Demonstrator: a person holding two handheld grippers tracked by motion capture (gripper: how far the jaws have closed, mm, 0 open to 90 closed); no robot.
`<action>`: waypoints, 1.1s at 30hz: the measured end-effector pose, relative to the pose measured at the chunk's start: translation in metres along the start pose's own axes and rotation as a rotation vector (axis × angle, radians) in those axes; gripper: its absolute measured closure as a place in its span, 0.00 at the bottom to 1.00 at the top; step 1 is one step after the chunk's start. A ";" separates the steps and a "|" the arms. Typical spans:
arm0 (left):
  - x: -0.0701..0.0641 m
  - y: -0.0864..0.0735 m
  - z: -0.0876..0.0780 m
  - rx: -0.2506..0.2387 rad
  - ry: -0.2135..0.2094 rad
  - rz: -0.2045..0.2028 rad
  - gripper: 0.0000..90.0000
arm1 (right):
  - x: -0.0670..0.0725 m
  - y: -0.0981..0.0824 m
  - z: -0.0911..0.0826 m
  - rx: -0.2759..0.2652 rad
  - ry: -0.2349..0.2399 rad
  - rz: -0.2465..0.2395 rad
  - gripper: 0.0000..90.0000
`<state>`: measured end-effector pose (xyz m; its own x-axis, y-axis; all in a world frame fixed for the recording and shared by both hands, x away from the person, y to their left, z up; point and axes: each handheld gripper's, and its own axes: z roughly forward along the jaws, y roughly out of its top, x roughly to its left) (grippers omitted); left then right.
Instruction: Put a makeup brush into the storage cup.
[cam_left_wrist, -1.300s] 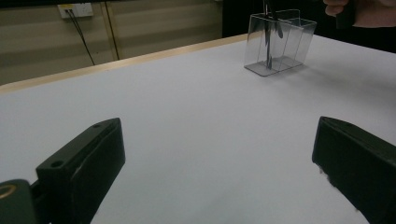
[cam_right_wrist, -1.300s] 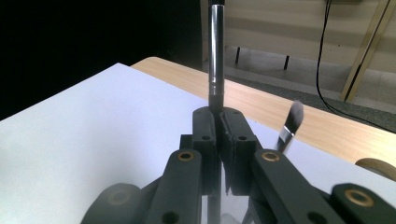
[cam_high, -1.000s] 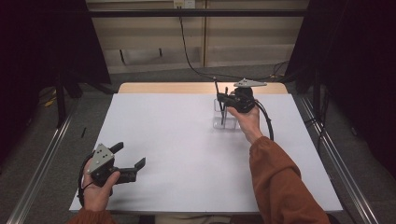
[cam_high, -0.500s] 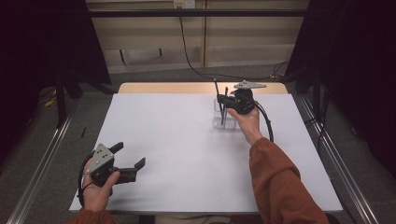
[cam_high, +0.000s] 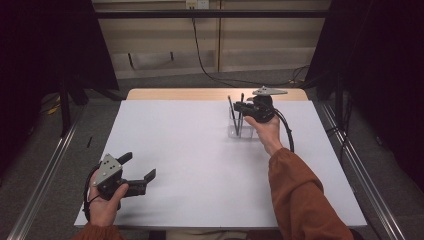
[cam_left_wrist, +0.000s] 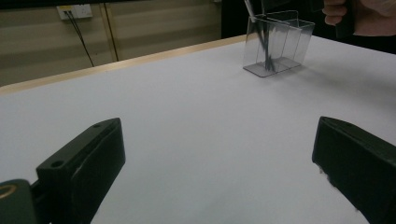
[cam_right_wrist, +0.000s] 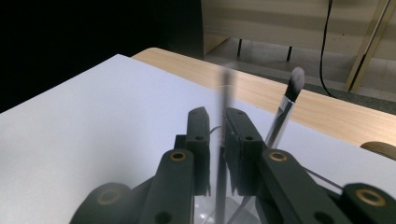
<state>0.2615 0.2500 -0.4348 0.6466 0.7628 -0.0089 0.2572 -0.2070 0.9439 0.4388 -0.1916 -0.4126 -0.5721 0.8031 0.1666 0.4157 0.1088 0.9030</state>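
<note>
Loosely — right gripper (cam_right_wrist: 215, 140) around upright brush (cam_right_wrist: 223, 121)

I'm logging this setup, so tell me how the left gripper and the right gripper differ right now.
The left gripper sits low at the near left of the table, jaws wide with nothing between them; the right gripper reaches over the clear holder at the far side, jaws nearly closed around a thin brush handle, having just been opening. Both are hand-held.
</note>
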 end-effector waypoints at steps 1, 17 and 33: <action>0.000 0.000 0.000 0.000 0.000 0.000 0.03 | 0.000 0.000 0.000 0.000 0.002 -0.002 0.87; 0.000 0.000 0.000 -0.004 0.005 -0.005 0.03 | 0.004 0.000 -0.009 -0.016 0.027 -0.011 0.51; 0.003 0.001 0.002 -0.003 0.016 -0.018 0.03 | 0.006 -0.002 -0.016 -0.040 0.030 -0.004 0.16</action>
<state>0.2648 0.2512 -0.4347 0.6303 0.7761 -0.0207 0.2665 -0.1913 0.9447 0.4228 -0.1962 -0.4067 -0.5949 0.7847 0.1742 0.3851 0.0880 0.9187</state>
